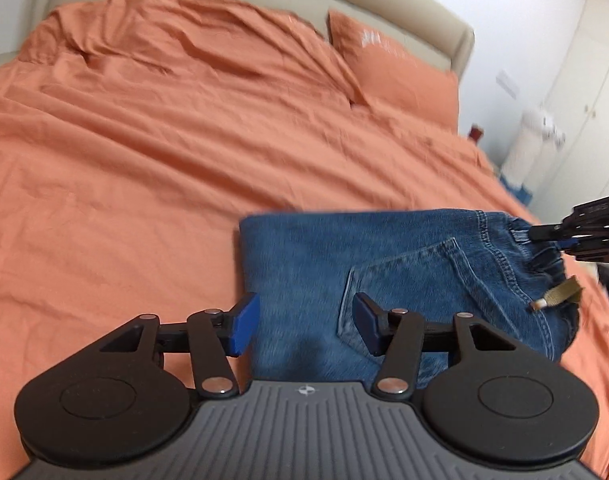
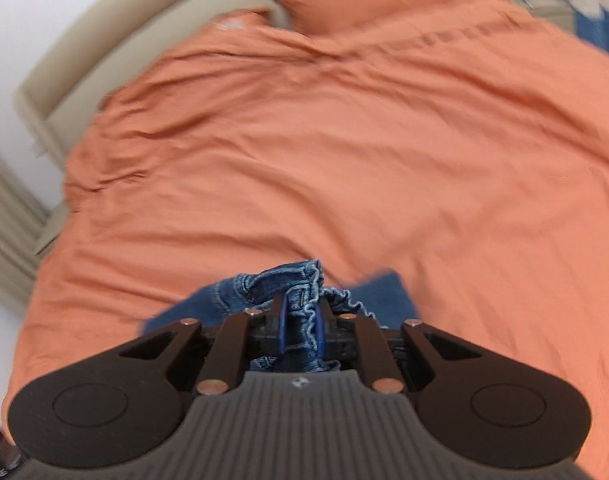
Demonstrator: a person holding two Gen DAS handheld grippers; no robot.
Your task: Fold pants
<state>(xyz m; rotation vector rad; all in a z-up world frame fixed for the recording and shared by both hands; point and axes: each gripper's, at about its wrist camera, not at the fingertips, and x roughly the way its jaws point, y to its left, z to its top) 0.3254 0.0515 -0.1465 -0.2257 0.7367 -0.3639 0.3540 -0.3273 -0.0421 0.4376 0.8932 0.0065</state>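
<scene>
Pants point(image 1: 304, 264): mid-blue denim, paler blue contrast stitching along pocket and seams; olive-tan drawstring point(image 1: 560, 294) with white tip.
Bed cover point(image 1: 164, 140): plain orange, no pattern.
Pillow point(image 1: 396, 72), far right: same orange.
Headboard point(image 1: 424, 20): beige.
Left hand-held gripper point(image 1: 306, 326): black arms, blue pads, grey ribbed body.
Right hand-held gripper point(image 2: 300, 330): black, blue pads.
Walls: white.

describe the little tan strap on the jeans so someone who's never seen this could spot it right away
On the orange bed lie folded blue jeans. Follow them to their bunched waistband end, beside the back pocket. The tan strap sticks out there, the only khaki piece, with a pale tip.
</scene>
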